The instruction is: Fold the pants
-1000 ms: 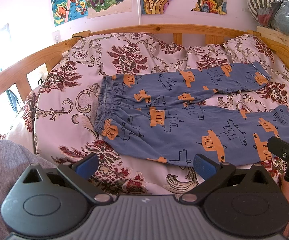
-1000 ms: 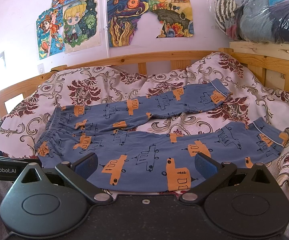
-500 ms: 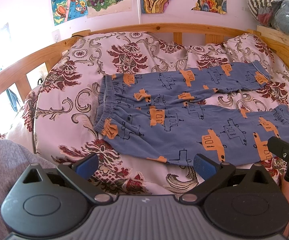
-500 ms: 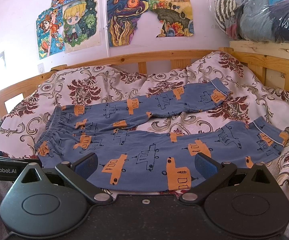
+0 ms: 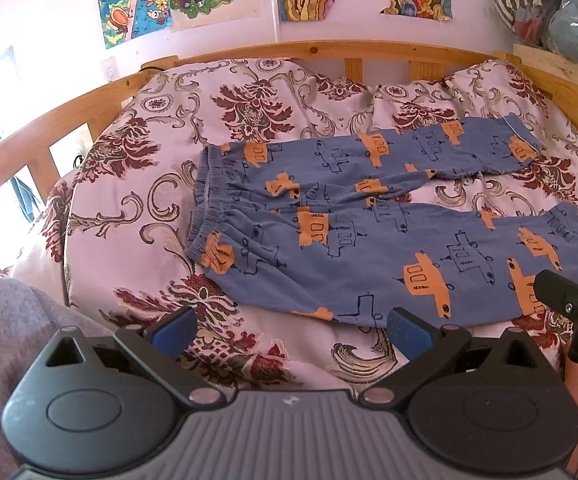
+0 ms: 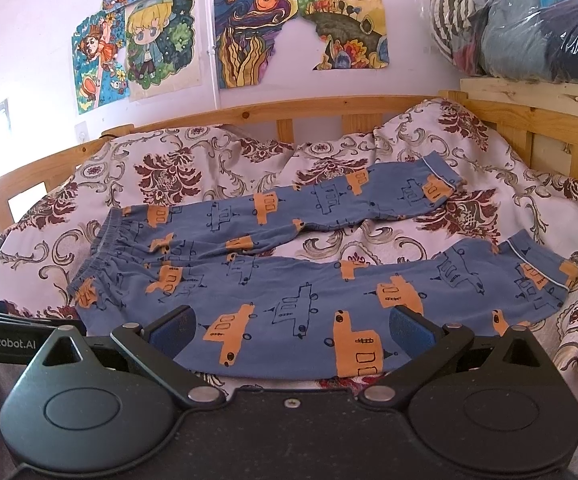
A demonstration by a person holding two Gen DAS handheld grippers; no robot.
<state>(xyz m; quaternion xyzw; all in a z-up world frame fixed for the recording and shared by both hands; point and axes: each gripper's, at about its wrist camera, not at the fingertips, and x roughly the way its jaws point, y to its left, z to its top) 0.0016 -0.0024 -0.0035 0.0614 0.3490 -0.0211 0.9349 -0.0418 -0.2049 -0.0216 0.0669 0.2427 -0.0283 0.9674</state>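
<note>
Pants (image 5: 369, 224), blue with orange prints, lie flat on the floral bedspread (image 5: 137, 208), waistband left, legs parted toward the right. Left gripper (image 5: 291, 330) and right gripper (image 6: 291, 330) hover near, jaws spread wide, holding nothing.

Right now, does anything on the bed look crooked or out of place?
Yes: the pants lie flat, but the far leg angles away from the near leg, leaving a wedge of bedspread between them.
</note>
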